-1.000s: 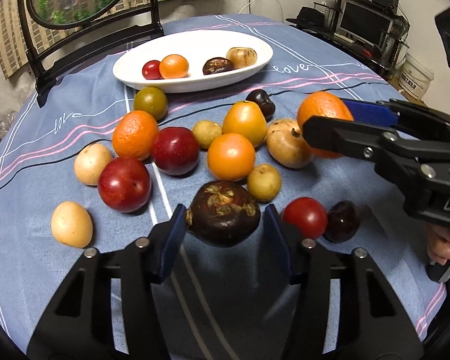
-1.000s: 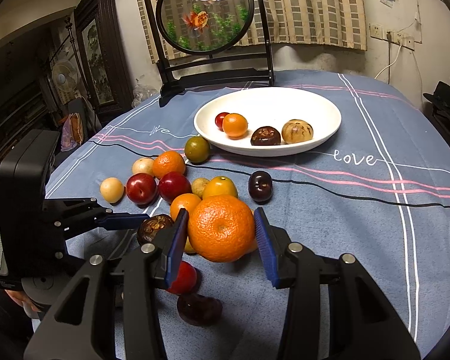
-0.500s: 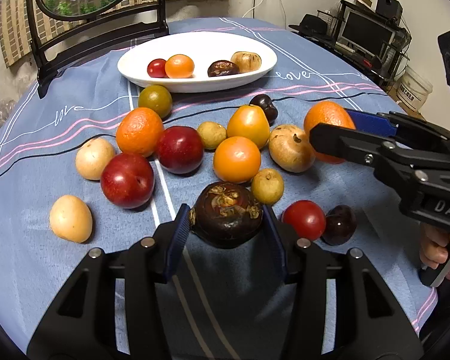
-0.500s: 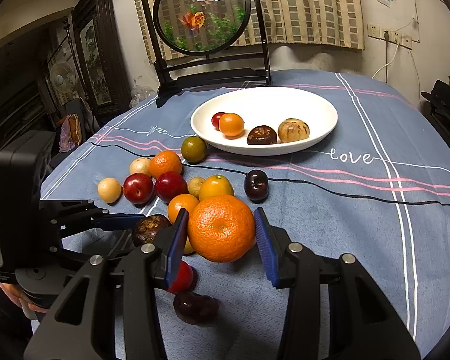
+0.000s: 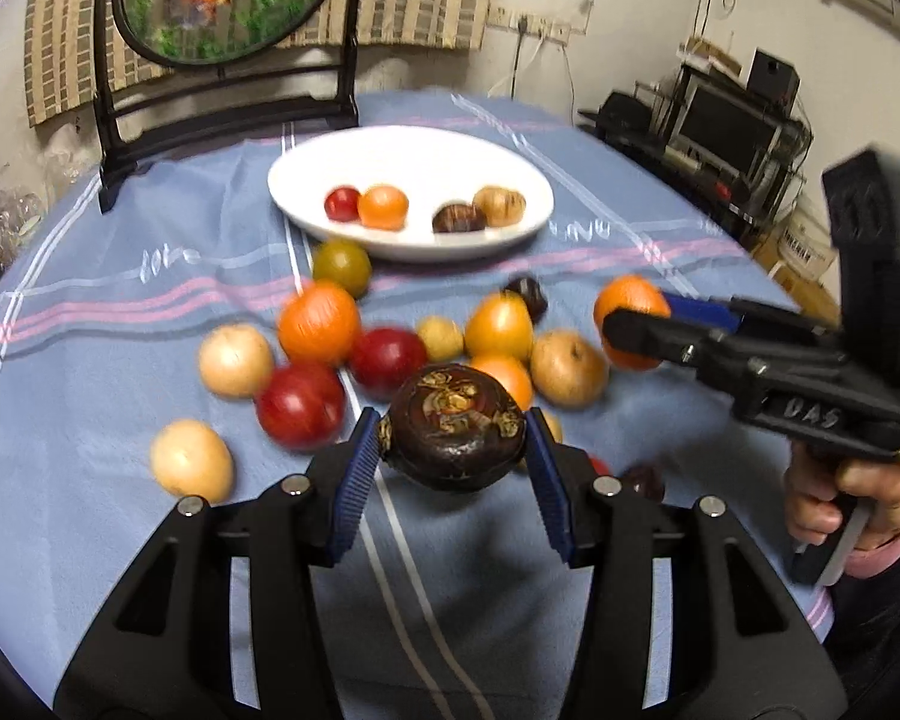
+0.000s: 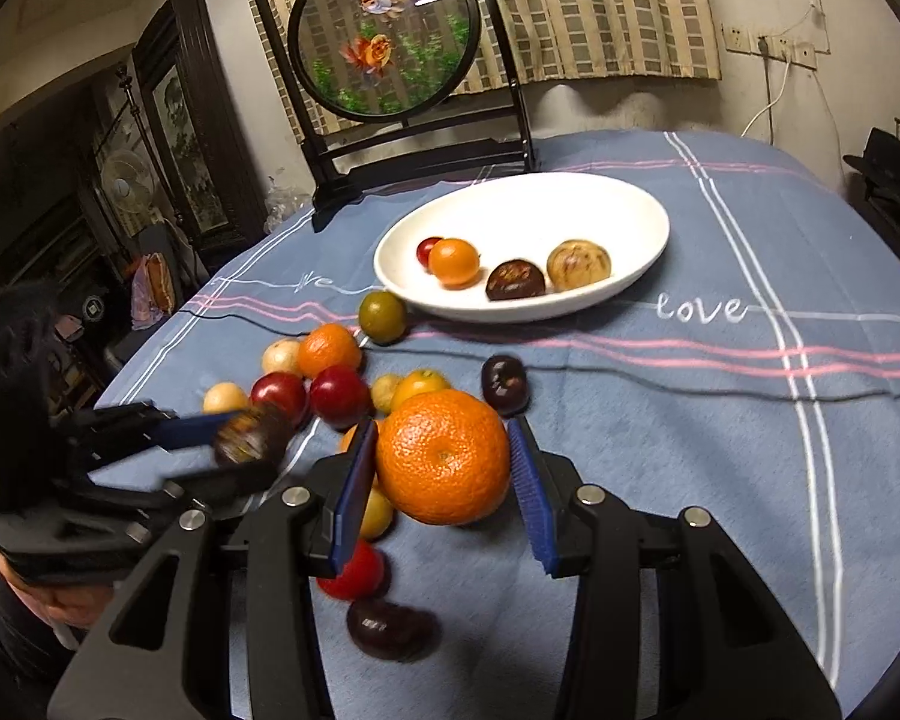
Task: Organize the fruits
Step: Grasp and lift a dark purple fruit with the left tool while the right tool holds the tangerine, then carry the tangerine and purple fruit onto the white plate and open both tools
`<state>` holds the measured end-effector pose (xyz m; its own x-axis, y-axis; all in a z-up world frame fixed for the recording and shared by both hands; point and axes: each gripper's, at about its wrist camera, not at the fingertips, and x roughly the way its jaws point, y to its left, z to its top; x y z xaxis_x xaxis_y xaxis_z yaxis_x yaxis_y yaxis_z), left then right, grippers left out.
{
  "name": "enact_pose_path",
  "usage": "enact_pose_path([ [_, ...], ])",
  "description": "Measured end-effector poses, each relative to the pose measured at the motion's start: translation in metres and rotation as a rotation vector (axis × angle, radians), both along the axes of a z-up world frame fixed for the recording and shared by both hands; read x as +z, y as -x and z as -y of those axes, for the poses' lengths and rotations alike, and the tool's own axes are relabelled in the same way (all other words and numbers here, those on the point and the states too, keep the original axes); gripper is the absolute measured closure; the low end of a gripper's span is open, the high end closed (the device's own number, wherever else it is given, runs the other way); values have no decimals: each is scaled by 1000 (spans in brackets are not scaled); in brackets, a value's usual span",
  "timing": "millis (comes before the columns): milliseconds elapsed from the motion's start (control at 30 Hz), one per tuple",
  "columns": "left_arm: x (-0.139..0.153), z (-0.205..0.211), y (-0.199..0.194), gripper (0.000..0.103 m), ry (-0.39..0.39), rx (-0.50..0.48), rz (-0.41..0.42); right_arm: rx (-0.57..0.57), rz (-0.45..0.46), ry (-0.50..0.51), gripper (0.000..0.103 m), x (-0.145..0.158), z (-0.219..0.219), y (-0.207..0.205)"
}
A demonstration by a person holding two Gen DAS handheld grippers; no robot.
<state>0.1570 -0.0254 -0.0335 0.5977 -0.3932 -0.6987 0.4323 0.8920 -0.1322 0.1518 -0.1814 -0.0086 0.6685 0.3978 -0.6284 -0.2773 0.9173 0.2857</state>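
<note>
Plate (image 6: 642, 222) ahead of both: four fruits placed. Mangosteen (image 5: 455, 426) clamped in left hand-held gripper (image 5: 453, 468), orange (image 6: 443, 457) in right hand-held gripper (image 6: 444, 480) — a dozen-odd left on counter (image 6: 660, 420).

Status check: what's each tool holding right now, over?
Left tool clamps dark mangosteen. Right tool clamps orange. White dish ahead, nothing blocking.

A lived-in home is showing itself here: a round table (image 6: 720, 420) is wearing a blue cloth (image 6: 630, 372) stitched "love", a goldfish screen (image 6: 384, 36) is standing before a checked curtain (image 6: 600, 6), a fan (image 6: 123, 177) and dark cabinet (image 6: 174, 114) are crowding one side, and a monitor (image 5: 726, 126) is sitting on a shelf.
</note>
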Motion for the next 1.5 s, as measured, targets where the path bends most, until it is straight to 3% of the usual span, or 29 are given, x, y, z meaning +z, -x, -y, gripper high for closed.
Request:
enact_pose_path([
  [200,34,2,-43,54,-4,42,67,-55,74,54,58,23,3,-32],
  [400,44,17,-126,54,-2,137,49,-128,89,164,58,16,-8,-100],
  [567,34,28,-190,54,-41,211,24,-123,88,203,58,6,-16,-134],
  [800,12,34,-226,53,-75,227,-22,-80,69,239,58,-5,-23,-154],
  [867,7,36,-230,52,-86,226,-35,-72,60,246,56,-8,-25,-156],
  [967,7,37,-229,31,-93,241,-17,-76,86,258,37,-3,-27,-153],
  [1233,39,24,-188,16,-105,254,91,-97,204,298,37,29,-33,-121],
  [1500,45,-4,-116,7,-87,259,100,-86,264,324,37,43,-41,-73],
])
